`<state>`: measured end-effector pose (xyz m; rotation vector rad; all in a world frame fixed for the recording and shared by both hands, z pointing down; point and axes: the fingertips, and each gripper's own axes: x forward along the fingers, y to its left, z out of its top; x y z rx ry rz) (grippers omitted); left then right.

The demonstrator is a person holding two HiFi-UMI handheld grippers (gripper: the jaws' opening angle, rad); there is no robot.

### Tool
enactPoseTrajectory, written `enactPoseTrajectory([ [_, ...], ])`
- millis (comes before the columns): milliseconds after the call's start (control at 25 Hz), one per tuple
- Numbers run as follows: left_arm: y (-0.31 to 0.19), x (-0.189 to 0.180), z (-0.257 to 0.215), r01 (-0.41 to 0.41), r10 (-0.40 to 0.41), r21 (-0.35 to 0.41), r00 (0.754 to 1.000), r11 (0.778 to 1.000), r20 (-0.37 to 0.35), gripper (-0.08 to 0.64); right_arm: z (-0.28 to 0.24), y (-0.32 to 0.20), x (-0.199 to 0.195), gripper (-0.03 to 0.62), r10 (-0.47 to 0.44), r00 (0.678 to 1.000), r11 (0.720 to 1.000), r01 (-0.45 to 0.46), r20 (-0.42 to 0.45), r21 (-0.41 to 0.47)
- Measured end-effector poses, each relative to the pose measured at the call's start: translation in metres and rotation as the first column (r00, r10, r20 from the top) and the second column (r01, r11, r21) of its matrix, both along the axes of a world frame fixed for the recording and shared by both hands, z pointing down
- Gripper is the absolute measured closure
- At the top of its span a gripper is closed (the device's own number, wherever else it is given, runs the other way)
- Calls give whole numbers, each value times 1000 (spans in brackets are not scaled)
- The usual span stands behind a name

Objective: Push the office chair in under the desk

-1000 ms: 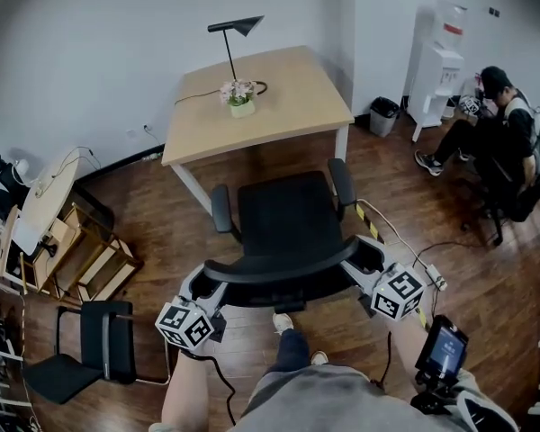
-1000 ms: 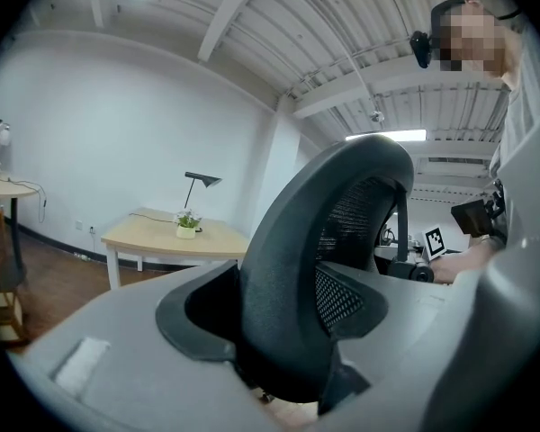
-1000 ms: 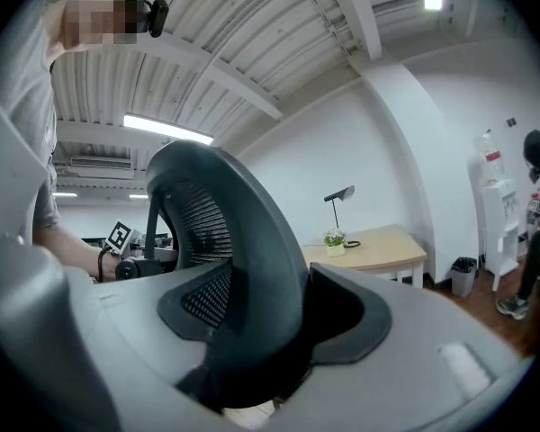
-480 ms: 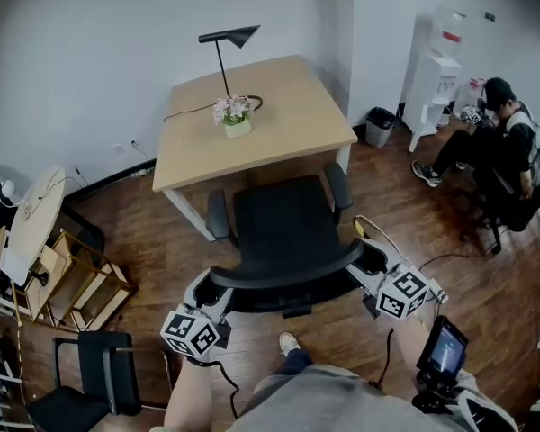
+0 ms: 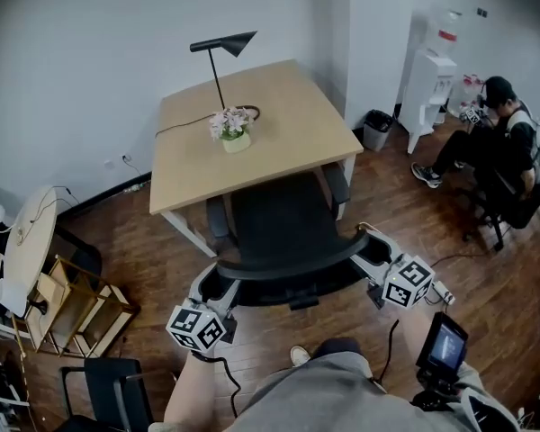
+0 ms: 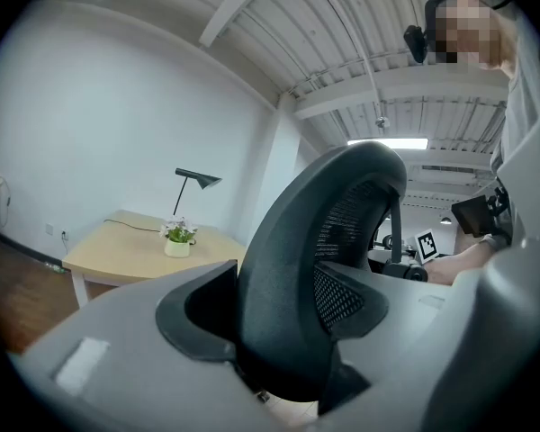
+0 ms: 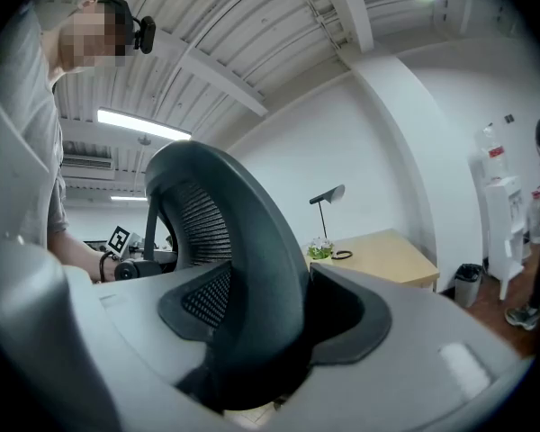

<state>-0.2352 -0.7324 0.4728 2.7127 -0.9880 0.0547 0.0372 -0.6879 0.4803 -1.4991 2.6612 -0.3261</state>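
We pinched the stiff backrest (image 5: 288, 265) of the office chair (image 5: 283, 219) with left tongs (image 5: 214, 286) and right tongs (image 5: 371, 252). It seemed heavy yet free-rolling, best steered from that rim.

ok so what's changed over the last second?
The office chair rolled forward toward the desk; its seat front and armrests now sit partly under the tabletop edge. The left gripper and right gripper went with it, still clamped on the two ends of the backrest. Nothing taken or released. Lamp, flower pot and seated person stayed put.
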Motion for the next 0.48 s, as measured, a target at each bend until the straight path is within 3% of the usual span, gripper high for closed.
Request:
enactPoseTrajectory([
  [480, -71, 1, -2, -1, 1, 10, 1000, 1000, -6, 311, -1, -71, -1, 345, -6, 1000, 1000, 6, 11, 14],
])
